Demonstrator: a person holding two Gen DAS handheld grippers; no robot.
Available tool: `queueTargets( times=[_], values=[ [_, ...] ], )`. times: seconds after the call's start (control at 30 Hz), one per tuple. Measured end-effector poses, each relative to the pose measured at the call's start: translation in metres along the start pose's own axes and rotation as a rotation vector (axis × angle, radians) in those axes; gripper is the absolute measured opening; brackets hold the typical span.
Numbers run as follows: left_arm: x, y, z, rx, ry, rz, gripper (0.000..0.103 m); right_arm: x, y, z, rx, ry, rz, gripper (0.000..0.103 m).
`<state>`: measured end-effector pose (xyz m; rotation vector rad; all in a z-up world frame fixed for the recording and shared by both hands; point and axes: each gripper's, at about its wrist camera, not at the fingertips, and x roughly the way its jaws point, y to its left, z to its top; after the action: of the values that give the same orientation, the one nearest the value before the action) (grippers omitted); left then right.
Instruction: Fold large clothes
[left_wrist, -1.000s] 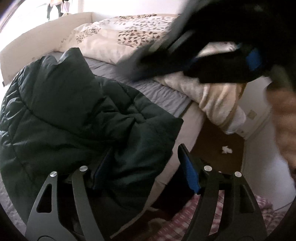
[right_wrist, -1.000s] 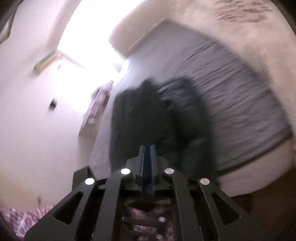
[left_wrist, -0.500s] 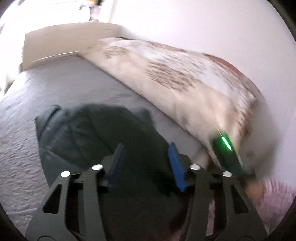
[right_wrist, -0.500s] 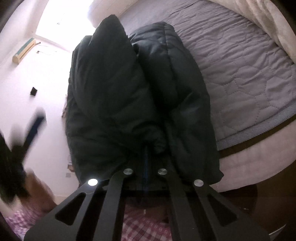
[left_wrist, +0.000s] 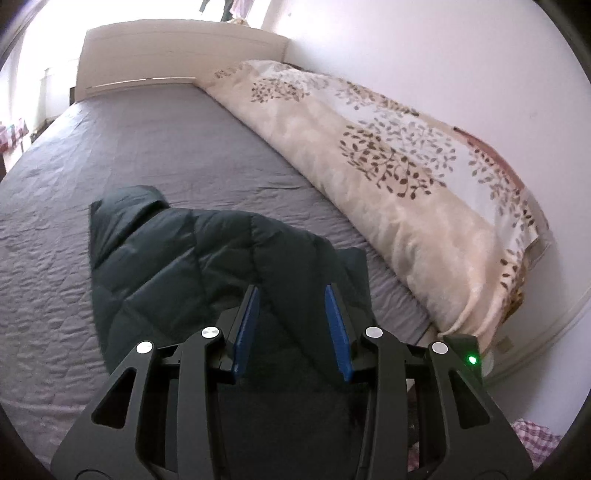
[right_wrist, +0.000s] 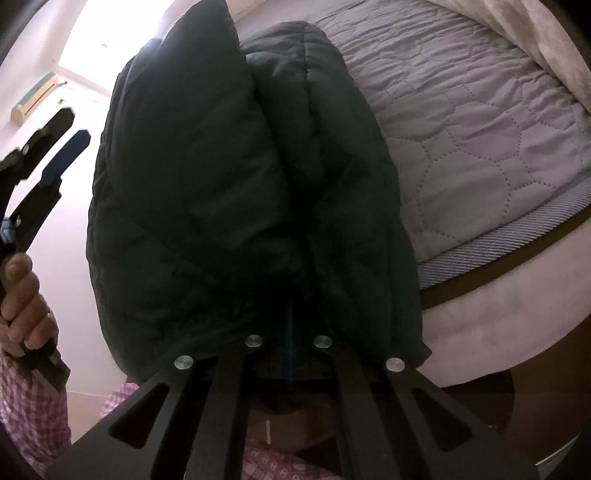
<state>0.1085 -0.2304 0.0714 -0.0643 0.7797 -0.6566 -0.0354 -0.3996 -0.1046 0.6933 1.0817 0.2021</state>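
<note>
A dark green quilted jacket (left_wrist: 184, 258) lies folded on the grey bed, its near end hanging over the bed's edge (right_wrist: 221, 184). My right gripper (right_wrist: 290, 310) is shut on that near end, with its fingertips buried in the fabric. My left gripper (left_wrist: 291, 291) hovers above the jacket with its jaws closing. In the right wrist view, the left gripper (right_wrist: 75, 123) is in the air to the jacket's left. Nothing sits between its blue pads (right_wrist: 79, 142). A hand (right_wrist: 22, 295) in a pink checked sleeve (right_wrist: 29, 406) grips its handle.
A grey quilted mattress cover (left_wrist: 166, 147) spreads beyond the jacket up to a cream headboard (left_wrist: 177, 51). A rolled cream duvet with a leaf print (left_wrist: 388, 166) runs along the wall side. The bed's padded side rail (right_wrist: 498, 325) drops to a brown floor.
The right gripper came down from above the bed and closed on the jacket's near end. The left gripper rose and swung away from the jacket's edge, its jaws narrowing.
</note>
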Motion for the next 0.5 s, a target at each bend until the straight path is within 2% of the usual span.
queueTargets(
  times=[0.03, 0.1, 0.2, 0.33, 0.5],
  values=[
    [-0.009, 0.004, -0.003, -0.006, -0.005, 0.0, 0.038, 0.0, 0.0, 0.0, 0.003, 0.001, 0.003, 0.0],
    [-0.03, 0.015, -0.014, -0.017, -0.009, 0.022, 0.054, 0.001, 0.003, 0.006, 0.006, 0.001, 0.007, 0.0],
    [-0.055, 0.032, -0.035, -0.046, 0.003, 0.068, 0.069, 0.002, 0.006, 0.009, 0.003, -0.003, 0.003, 0.0],
    [-0.073, 0.057, -0.072, -0.15, 0.066, 0.075, 0.074, -0.005, 0.023, 0.012, 0.01, -0.008, -0.011, 0.0],
    [-0.056, 0.073, -0.12, -0.261, 0.204, 0.054, 0.075, -0.013, 0.038, 0.013, 0.009, -0.017, -0.021, 0.0]
  ],
)
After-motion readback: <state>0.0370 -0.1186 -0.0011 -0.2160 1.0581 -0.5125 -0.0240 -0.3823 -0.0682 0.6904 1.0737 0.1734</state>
